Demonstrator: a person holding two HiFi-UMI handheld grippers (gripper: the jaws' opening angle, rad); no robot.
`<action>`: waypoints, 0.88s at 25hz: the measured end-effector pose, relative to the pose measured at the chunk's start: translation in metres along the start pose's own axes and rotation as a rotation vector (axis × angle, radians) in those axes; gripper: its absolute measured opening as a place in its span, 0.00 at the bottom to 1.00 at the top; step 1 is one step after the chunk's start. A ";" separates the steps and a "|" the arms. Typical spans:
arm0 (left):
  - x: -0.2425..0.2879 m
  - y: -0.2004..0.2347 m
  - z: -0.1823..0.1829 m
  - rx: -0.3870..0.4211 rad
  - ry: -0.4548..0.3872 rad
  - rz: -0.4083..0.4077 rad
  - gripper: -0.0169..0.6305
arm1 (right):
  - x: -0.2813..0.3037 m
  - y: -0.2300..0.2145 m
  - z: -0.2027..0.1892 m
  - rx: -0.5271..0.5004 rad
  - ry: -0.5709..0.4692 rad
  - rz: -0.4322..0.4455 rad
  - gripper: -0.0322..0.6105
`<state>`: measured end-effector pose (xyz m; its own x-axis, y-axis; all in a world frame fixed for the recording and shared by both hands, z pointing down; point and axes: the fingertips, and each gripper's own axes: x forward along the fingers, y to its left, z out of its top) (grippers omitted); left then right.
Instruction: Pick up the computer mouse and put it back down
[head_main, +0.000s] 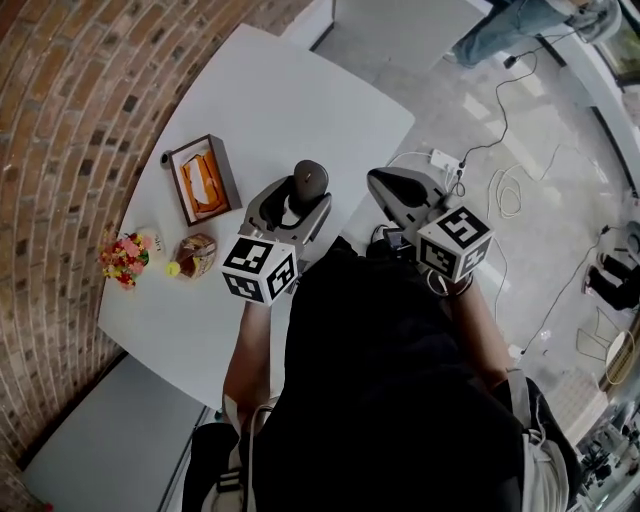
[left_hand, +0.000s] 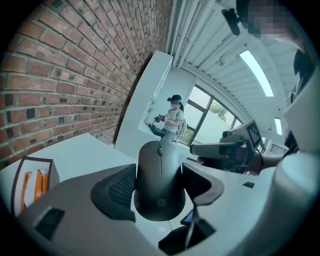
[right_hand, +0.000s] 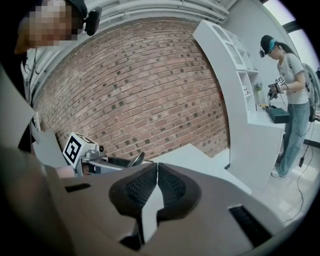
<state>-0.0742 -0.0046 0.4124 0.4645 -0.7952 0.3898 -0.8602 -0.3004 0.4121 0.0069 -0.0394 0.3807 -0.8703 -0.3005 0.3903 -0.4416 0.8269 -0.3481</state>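
My left claw (left_hand: 161, 176) grips the computer mouse (left_hand: 160, 162) by its sides, raised, it seems, above the white table (head_main: 290, 90). My right claw (right_hand: 158, 175) is closed, empty. Next, I think: lower it flat, then release.

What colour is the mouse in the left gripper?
The mouse is plain black, shown best in the left gripper view.

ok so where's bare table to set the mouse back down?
Bare: the far half of the white table, from the open wooden box across to the right edge, and beyond the black computer mouse. Crowded: the left edge, with the box, the flower bunch and a small round object.
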 end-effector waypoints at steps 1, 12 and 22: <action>0.003 0.003 -0.002 0.007 0.013 0.005 0.49 | -0.002 -0.002 -0.001 0.003 0.002 -0.007 0.08; 0.036 0.030 -0.030 0.031 0.129 0.047 0.49 | -0.036 -0.029 -0.001 0.059 -0.027 -0.086 0.08; 0.062 0.051 -0.068 0.045 0.258 0.055 0.49 | -0.067 -0.052 -0.005 0.053 -0.013 -0.168 0.08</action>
<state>-0.0753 -0.0332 0.5137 0.4498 -0.6520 0.6104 -0.8916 -0.2880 0.3493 0.0893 -0.0602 0.3770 -0.7858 -0.4388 0.4359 -0.5917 0.7386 -0.3232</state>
